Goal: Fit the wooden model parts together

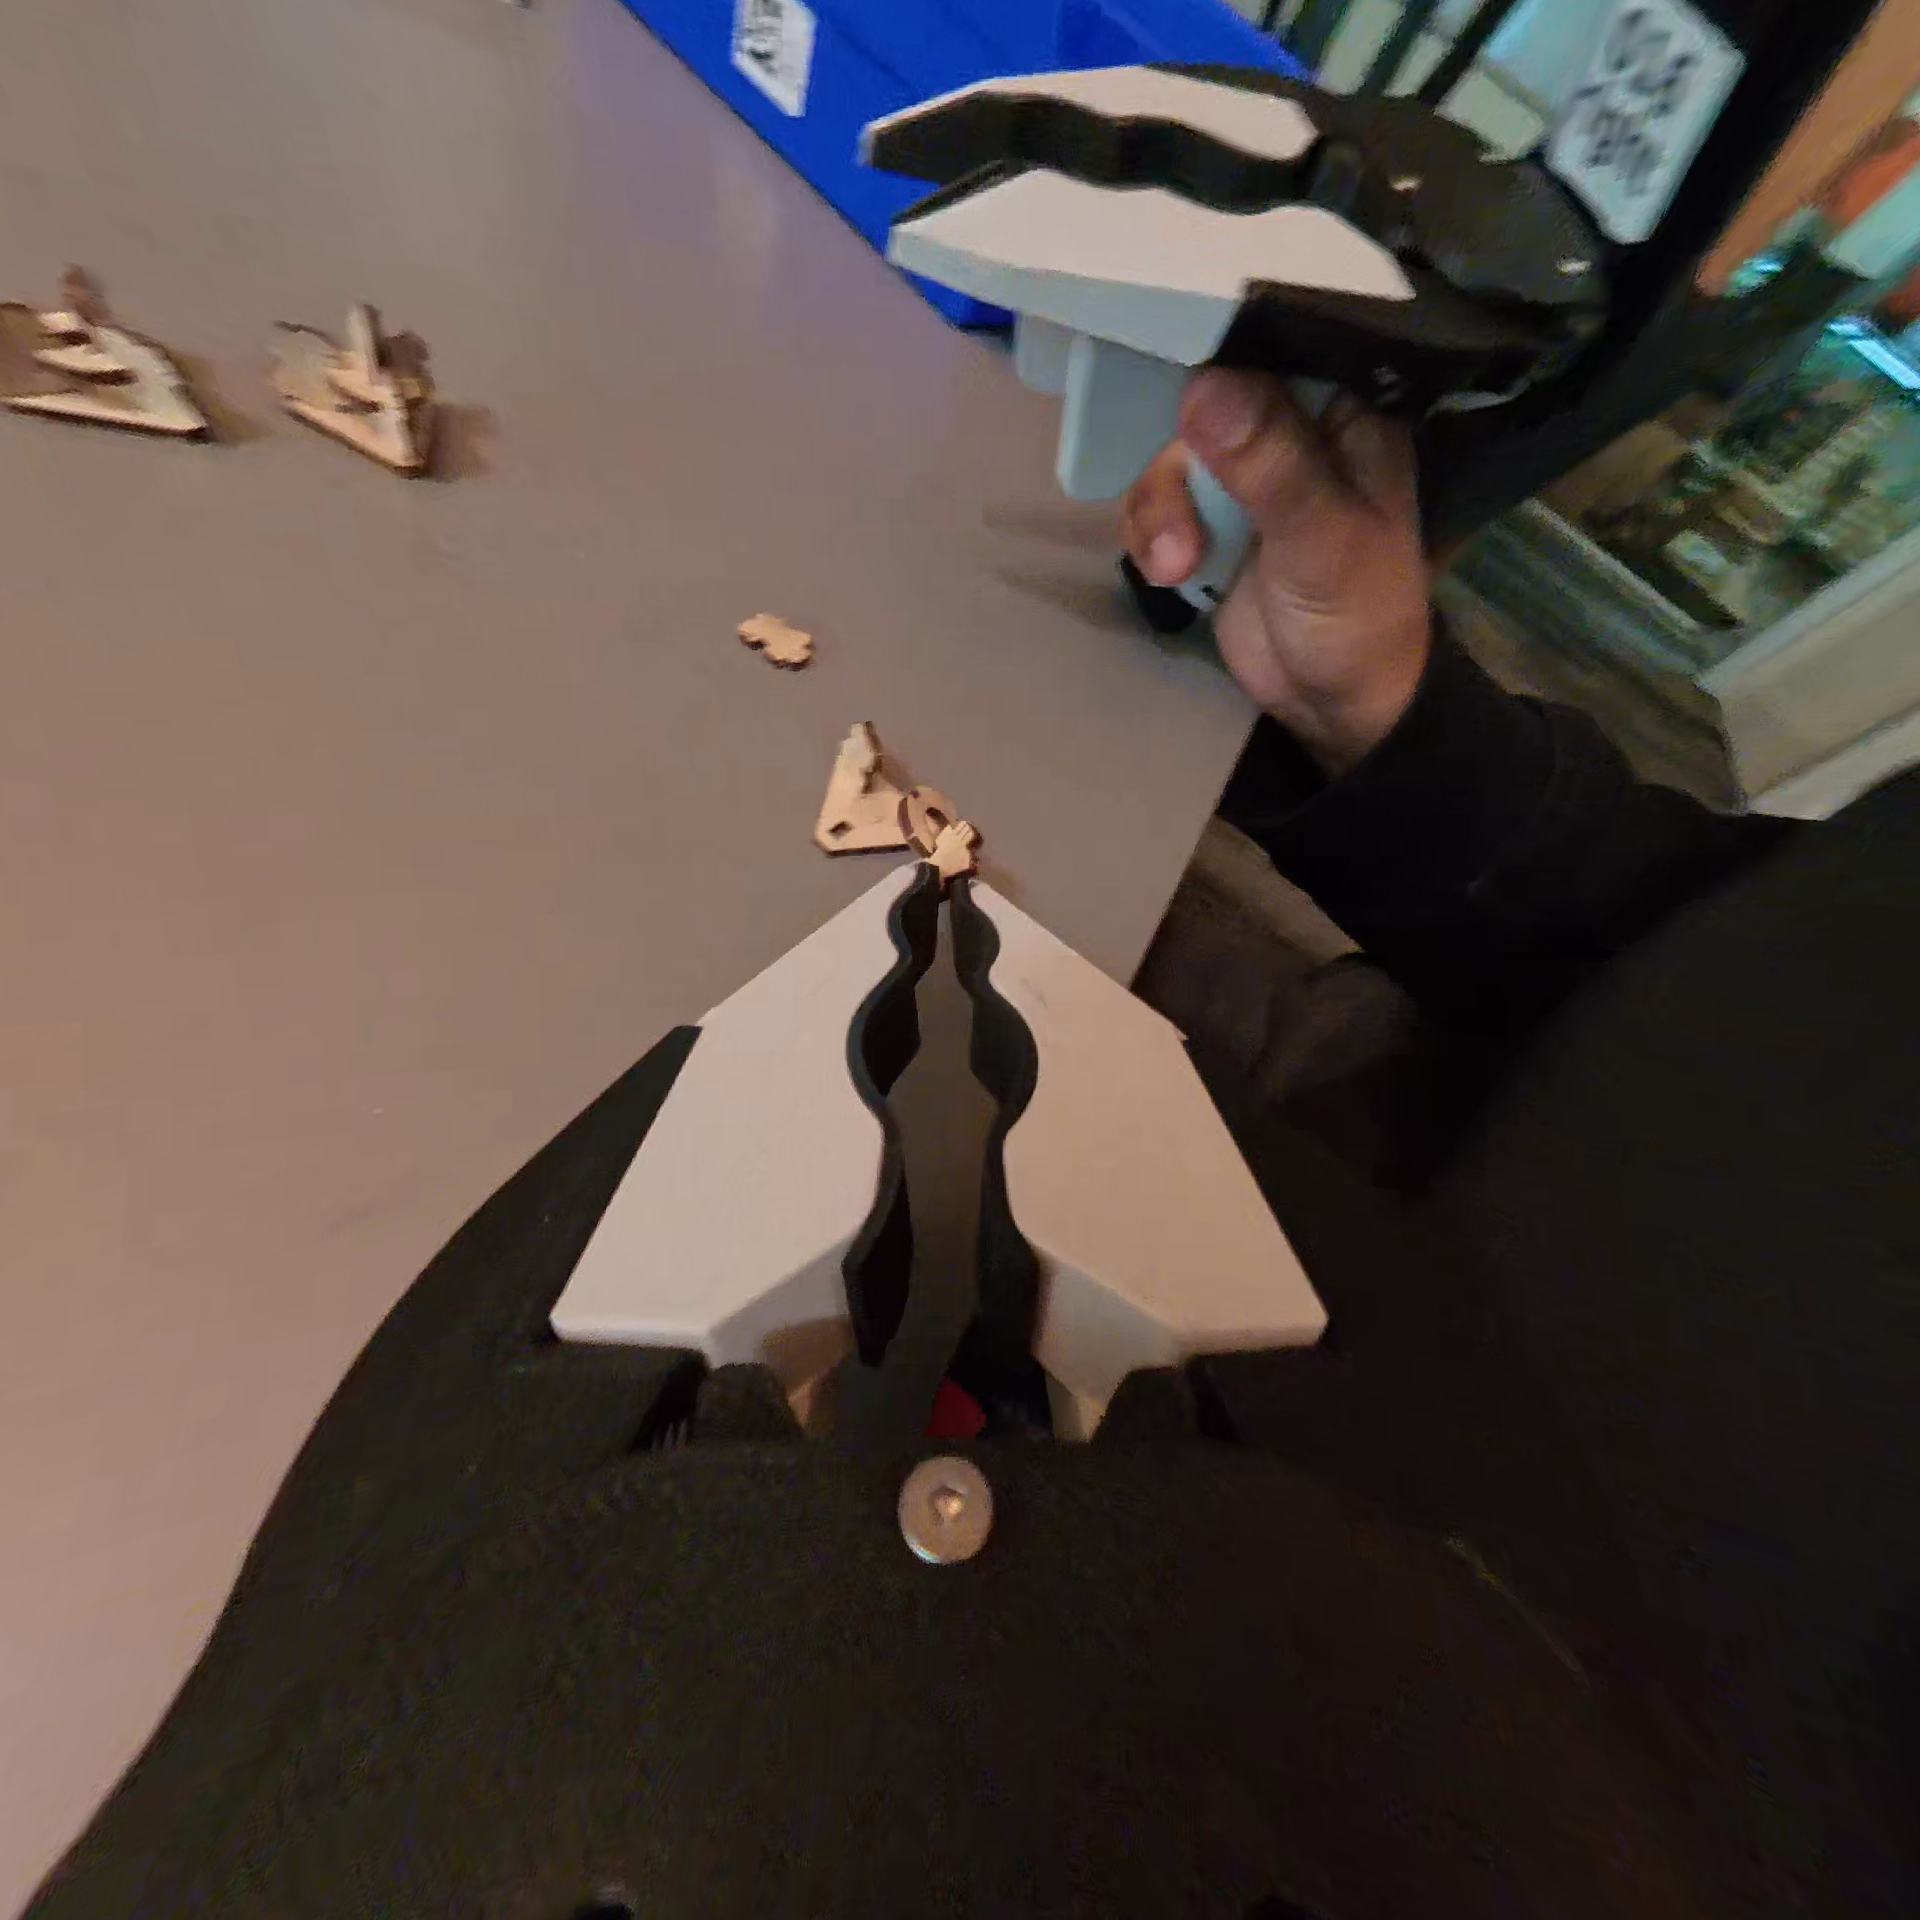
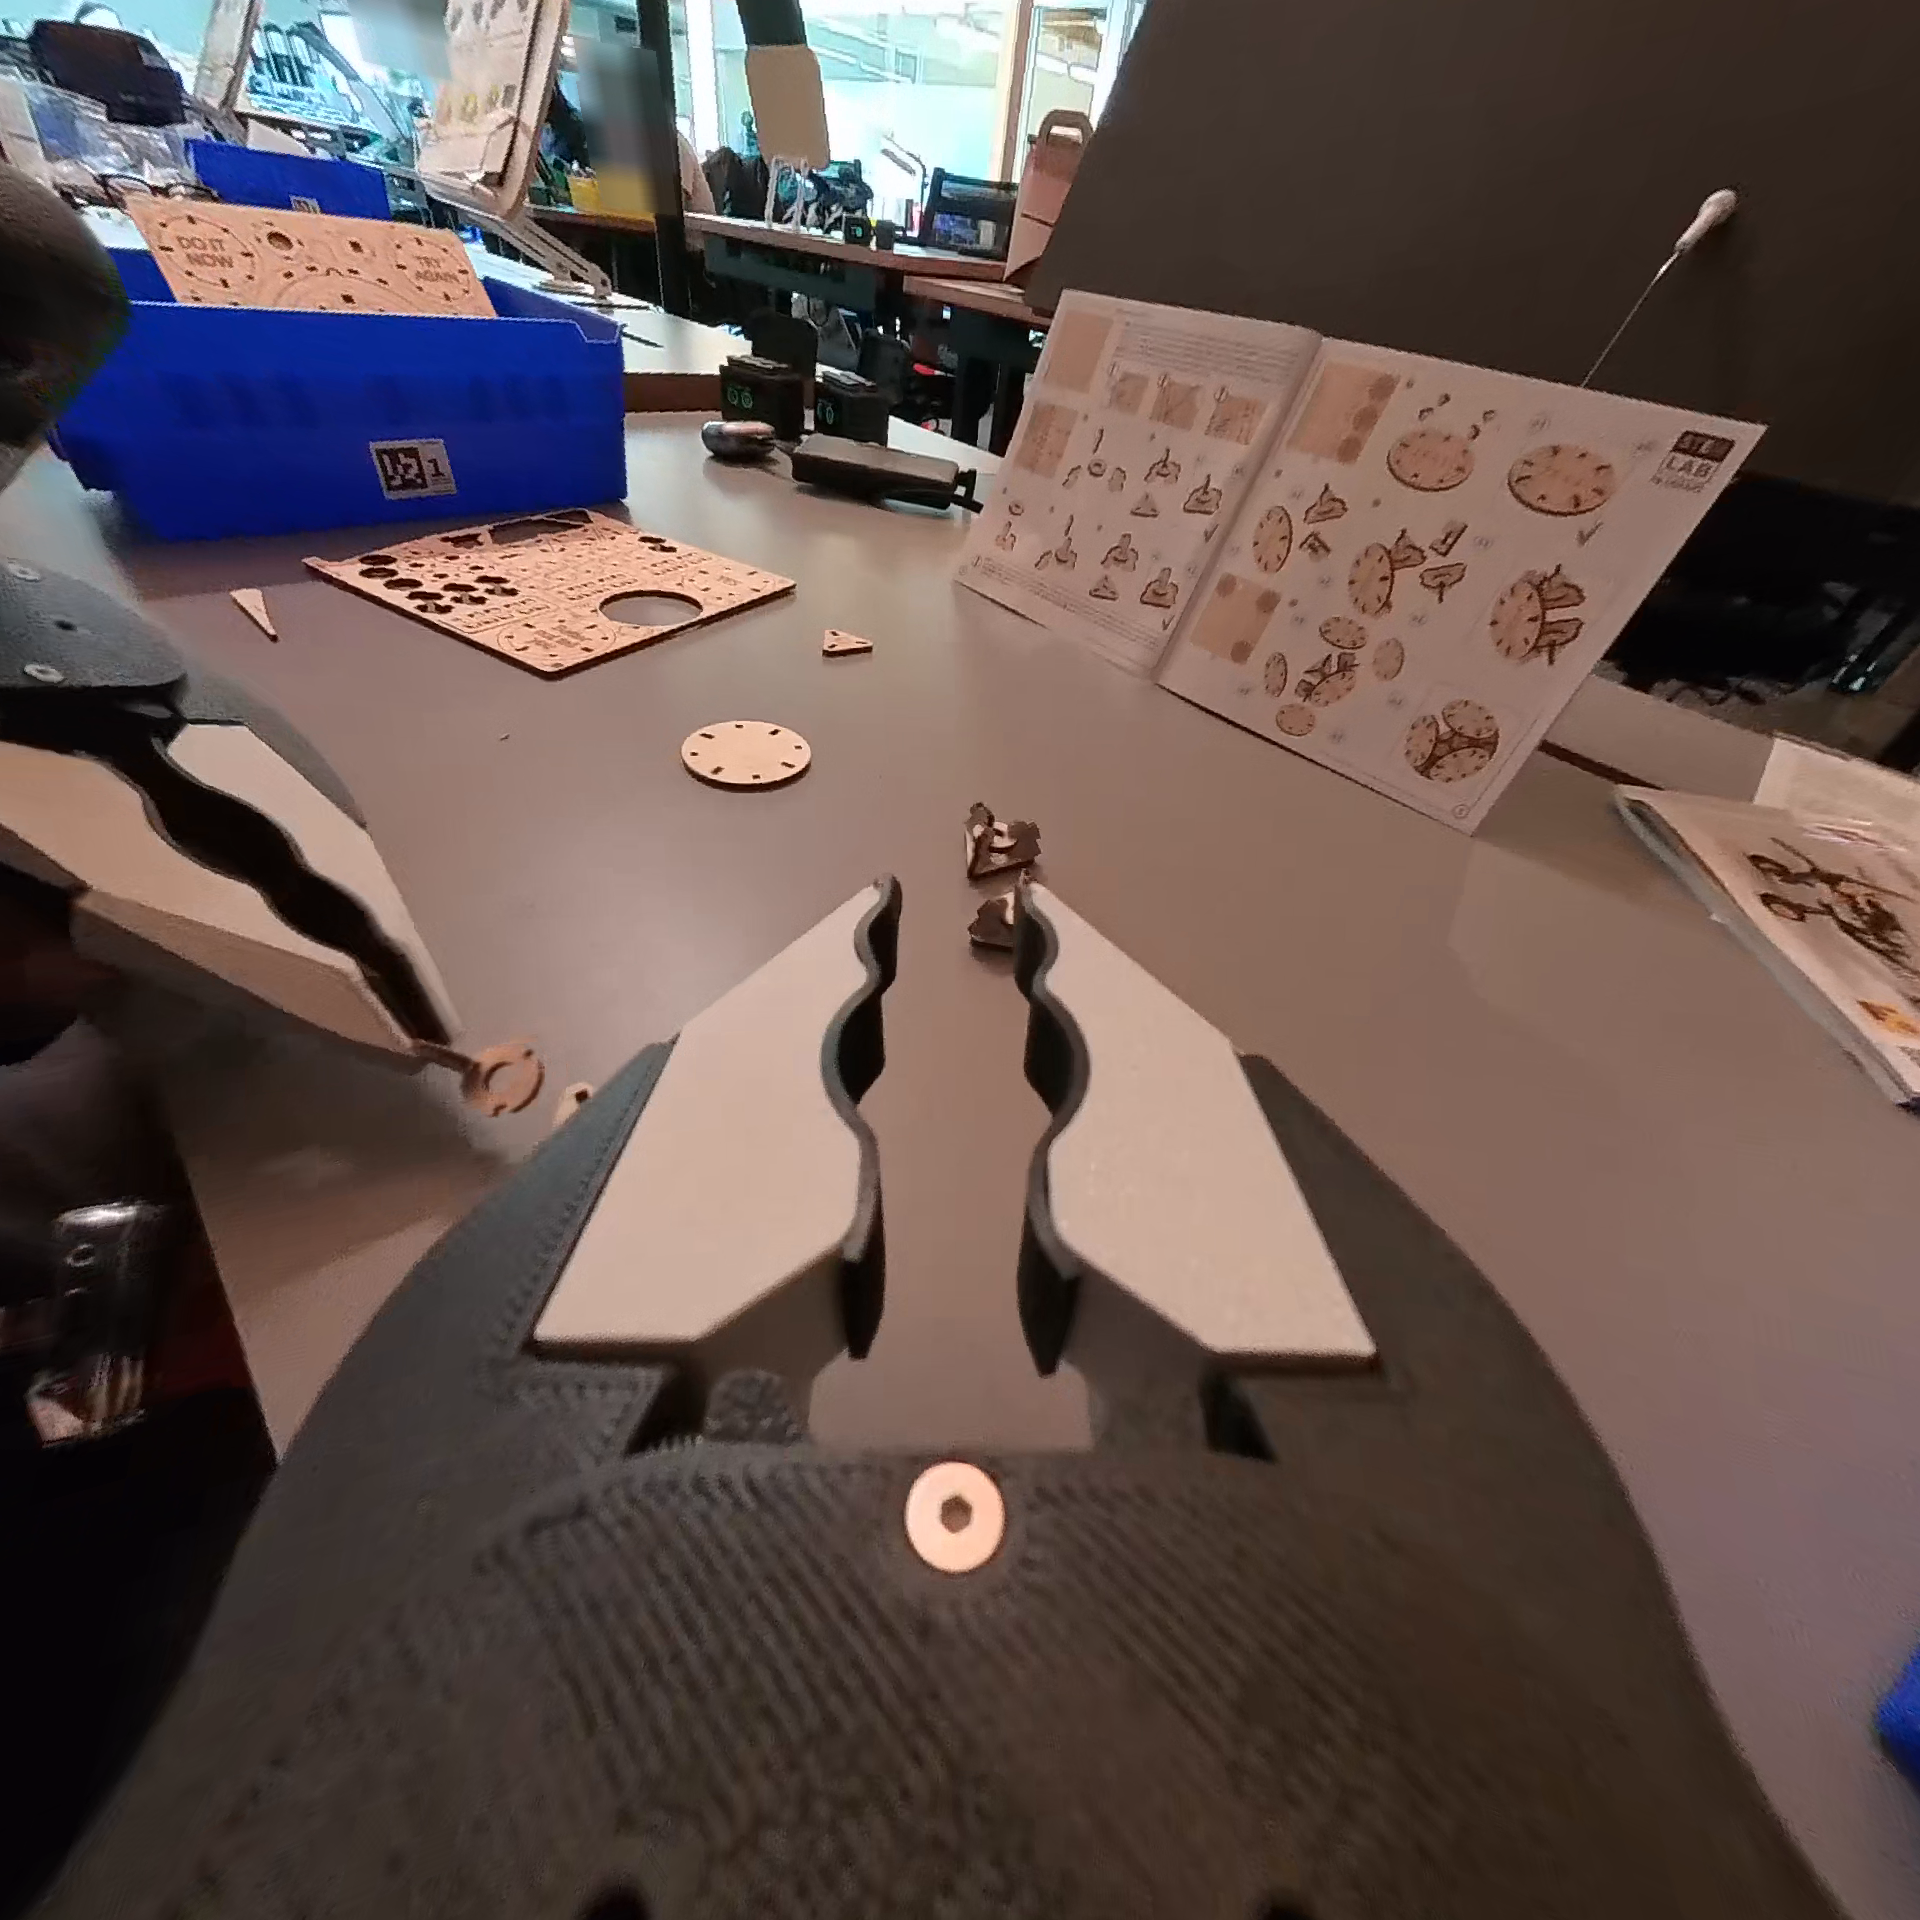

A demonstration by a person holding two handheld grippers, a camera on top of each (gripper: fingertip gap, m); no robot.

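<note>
Left gripper (image 1: 938,871) pinches wooden ring piece (image 2: 503,1076) by its tab — ring stays exposed; right gripper (image 2: 961,902) fingers apart, empty, over counter (image 2: 1195,935).

Matt grey bench (image 2: 1299,987); pale laser-cut wood disc (image 2: 745,750) and sheet (image 2: 551,597); glossy blue plastic bin (image 2: 343,436); paper booklet (image 2: 1351,561).

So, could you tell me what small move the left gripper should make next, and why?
Probably ease the left gripper toward the triangular wooden base: its fingertips are pinched on a small wooden ring piece right beside that base, while the right gripper hangs open, holding nothing.
</note>
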